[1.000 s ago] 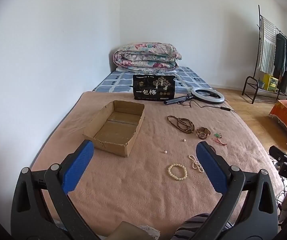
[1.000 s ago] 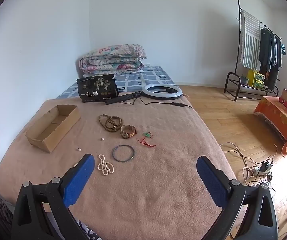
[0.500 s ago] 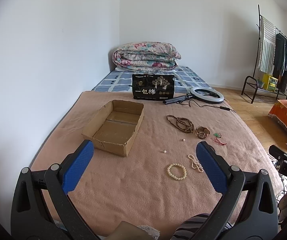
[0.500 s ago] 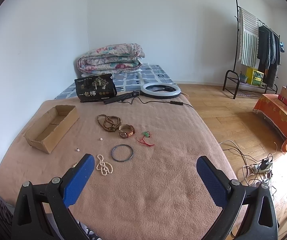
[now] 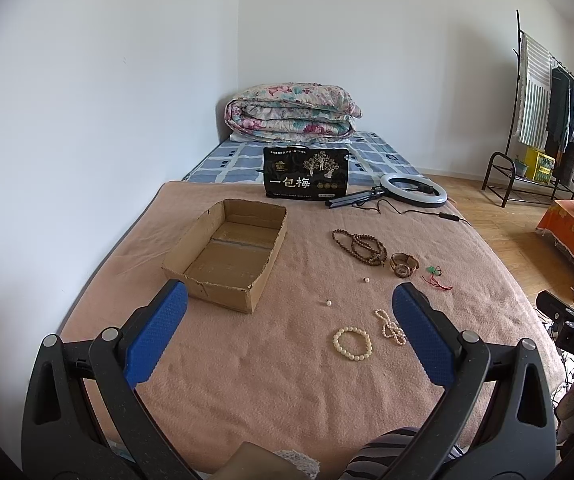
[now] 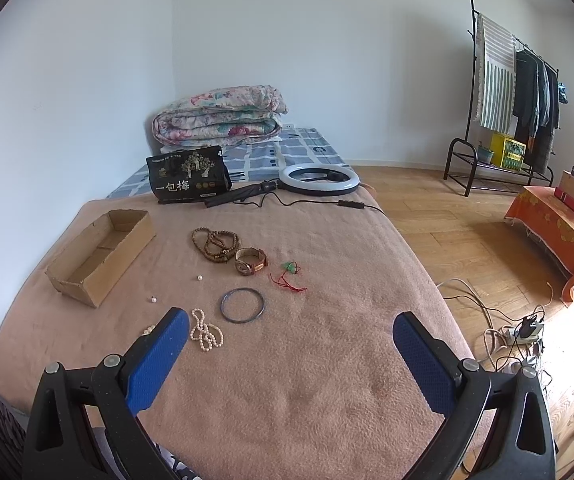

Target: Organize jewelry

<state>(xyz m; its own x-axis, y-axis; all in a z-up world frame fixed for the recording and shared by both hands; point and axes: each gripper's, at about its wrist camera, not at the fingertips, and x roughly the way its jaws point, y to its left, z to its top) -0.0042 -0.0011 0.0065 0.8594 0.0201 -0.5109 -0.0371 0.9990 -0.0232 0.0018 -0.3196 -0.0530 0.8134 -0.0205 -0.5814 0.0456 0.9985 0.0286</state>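
Observation:
An empty cardboard box [image 5: 227,252] [image 6: 101,252] lies on the left of the tan blanket. Right of it are brown prayer beads [image 5: 361,246] [image 6: 215,244], a watch [image 5: 404,265] [image 6: 250,261], a green pendant on red cord [image 5: 436,276] [image 6: 289,274], two loose pearls [image 5: 328,303] [image 6: 153,299], a pearl strand [image 5: 390,326] [image 6: 205,330], a pearl bracelet [image 5: 352,343] and a dark bangle [image 6: 242,305]. My left gripper [image 5: 289,340] and right gripper [image 6: 291,356] hover open over the near blanket, holding nothing.
A black printed bag [image 5: 305,174] and a ring light [image 5: 413,189] with its cable lie at the far end, with a folded quilt [image 5: 291,114] behind. Right of the bed are wooden floor, a clothes rack [image 6: 507,92], an orange-covered stool [image 6: 559,224] and cables [image 6: 507,332].
Both grippers have drifted slightly; the scene shifts a little in each view. Nothing on the blanket has moved.

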